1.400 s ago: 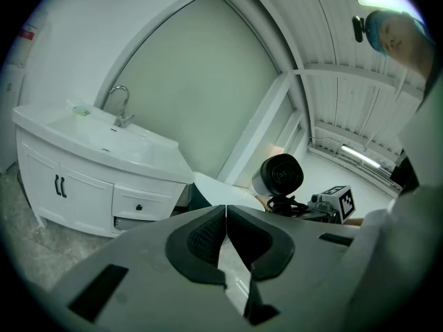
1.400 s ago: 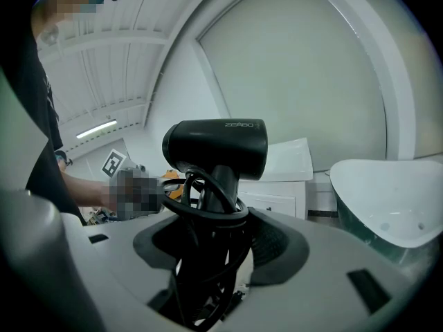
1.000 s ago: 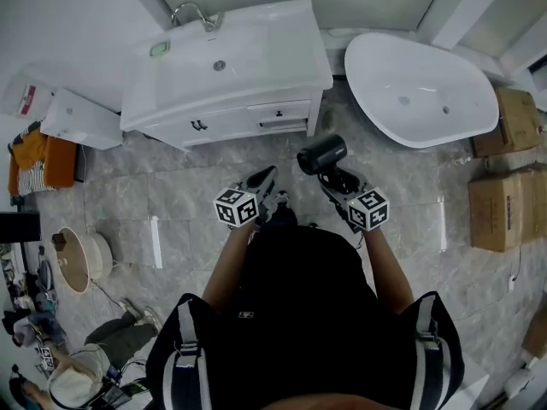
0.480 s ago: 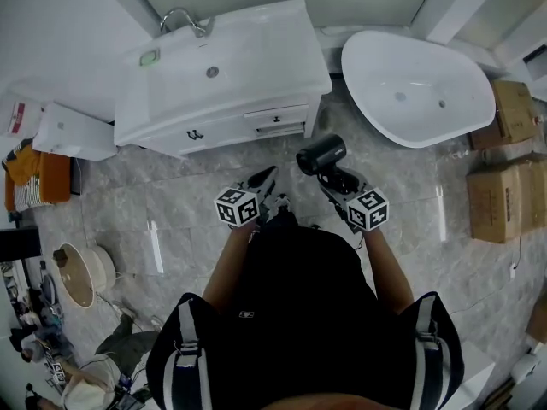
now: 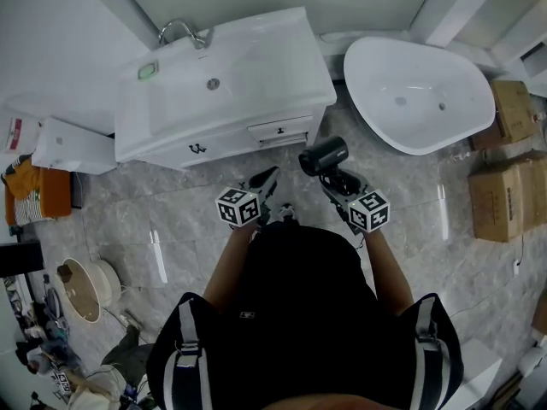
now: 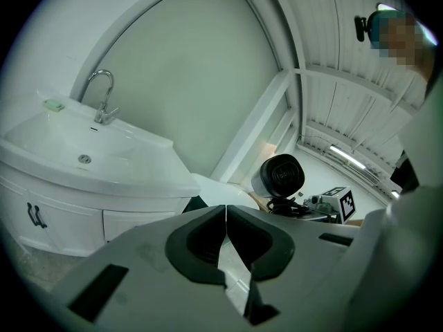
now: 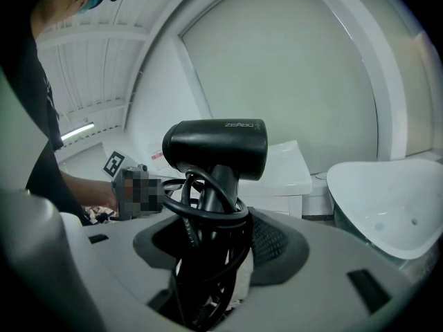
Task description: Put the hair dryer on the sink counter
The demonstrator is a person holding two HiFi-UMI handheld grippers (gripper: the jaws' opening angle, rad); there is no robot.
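Grey marble floor (image 5: 171, 195) runs between a white sink cabinet (image 5: 256, 131) and an oval bathtub (image 5: 419, 92). The person stands facing both, with both forearms pushed forward side by side. The left tool (image 5: 272, 176) points at the cabinet's drawers with its jaws pressed together on nothing. The right tool (image 5: 336, 180) is clenched on the handle of the black hair dryer (image 5: 323, 155), with the coiled cord caught in the same grip. The dryer stands upright, its barrel lying crosswise and aimed toward the left tool. It hangs over the floor, just short of the cabinet's front right corner and not yet over the tabletop (image 5: 291, 54). A flat white strip runs along the right of the basin (image 5: 205, 79). The faucet (image 5: 179, 31) rises at the back left. Cardboard boxes (image 5: 500, 203) line the floor far right, well apart from both arms.
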